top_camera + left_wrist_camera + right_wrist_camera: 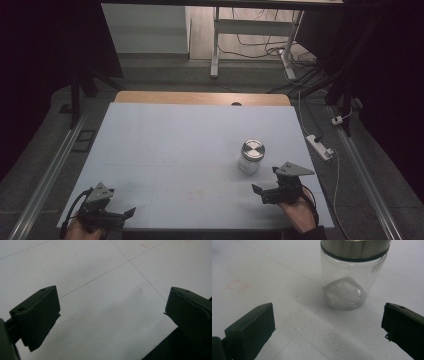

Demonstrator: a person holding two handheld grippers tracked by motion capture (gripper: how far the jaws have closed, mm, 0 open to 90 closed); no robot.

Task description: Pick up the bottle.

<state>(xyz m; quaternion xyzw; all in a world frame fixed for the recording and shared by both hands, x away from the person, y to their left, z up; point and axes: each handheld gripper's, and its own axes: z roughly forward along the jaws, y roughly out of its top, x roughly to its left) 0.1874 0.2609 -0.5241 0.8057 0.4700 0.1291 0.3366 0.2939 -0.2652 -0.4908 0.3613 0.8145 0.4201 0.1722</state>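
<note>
Pale, matt white worktop (175, 150), crossed by faint thin lines and a few reddish smudges, with a strip of bare wood along the far edge. Dim room around it: dark curtains left and right, grey floor, a metal rail (45, 175) along each side of the worktop. Beyond the far edge, white desk legs (216, 45) with loose cables on the floor; to the right, a white power strip (320, 146) with its lead.

On the right half of the worktop, upright, a clear glass jar (250, 157) with a brushed steel lid (252, 148) and a dark seal ring beneath it. Inside, seen in the right gripper view, a crumpled silvery mesh ball (344, 293) resting on the bottom. No label or writing readable on jar or lid.

Right tongs (267, 185) near the front right corner, held in a hand (300, 212), jaws spread wide, empty, pointed at the jar just beyond them, apart from it; nothing between tongs and jar. Left tongs (120, 216) at the front left corner, low over bare worktop, jaws likewise wide apart and empty, well apart from the jar
</note>
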